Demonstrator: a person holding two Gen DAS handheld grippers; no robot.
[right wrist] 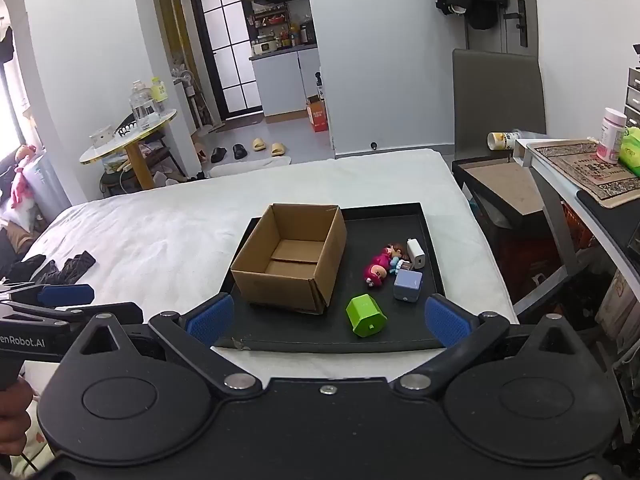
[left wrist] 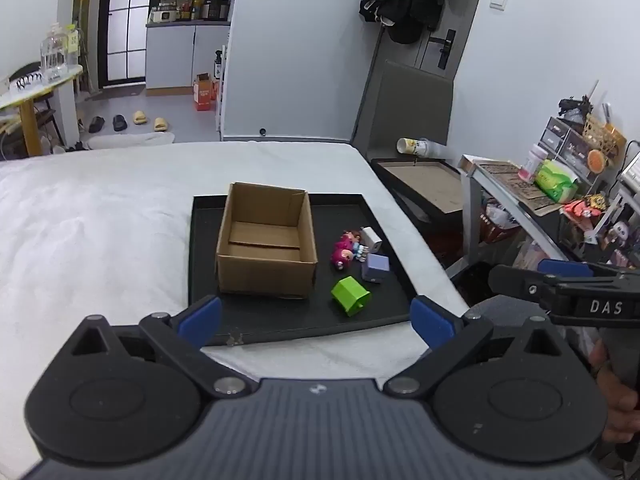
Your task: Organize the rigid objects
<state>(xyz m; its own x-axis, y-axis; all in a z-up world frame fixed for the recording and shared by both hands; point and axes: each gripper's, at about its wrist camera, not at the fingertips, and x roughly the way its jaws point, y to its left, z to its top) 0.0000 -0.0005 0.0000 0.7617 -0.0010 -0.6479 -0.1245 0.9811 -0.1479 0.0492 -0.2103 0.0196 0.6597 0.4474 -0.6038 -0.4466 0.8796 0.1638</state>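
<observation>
White bedding is covering a bed [left wrist: 100,216] in a small apartment room, and a black tray [right wrist: 430,236] is lying on it near the bed's right edge. 1 open cardboard box [right wrist: 292,260] is sitting empty on the tray's left half, while 5 or so small rigid things are lying loose on the right half: a green block [right wrist: 366,316] closest to the camera, a lavender cube [right wrist: 408,285] just beyond it, pink figurines [right wrist: 380,266] and a white charger [right wrist: 417,253] farther back. Both grippers are hovering short of the tray's near edge, tilted downward. The right gripper [right wrist: 326,322] is standing wide open with nothing between its blue pads, and the left gripper [left wrist: 316,320] is likewise spread and empty. The green block is lying just ahead of the right gripper and slightly to its right, so the right hand looks better placed for a first pick, with the box waiting to its left.
</observation>
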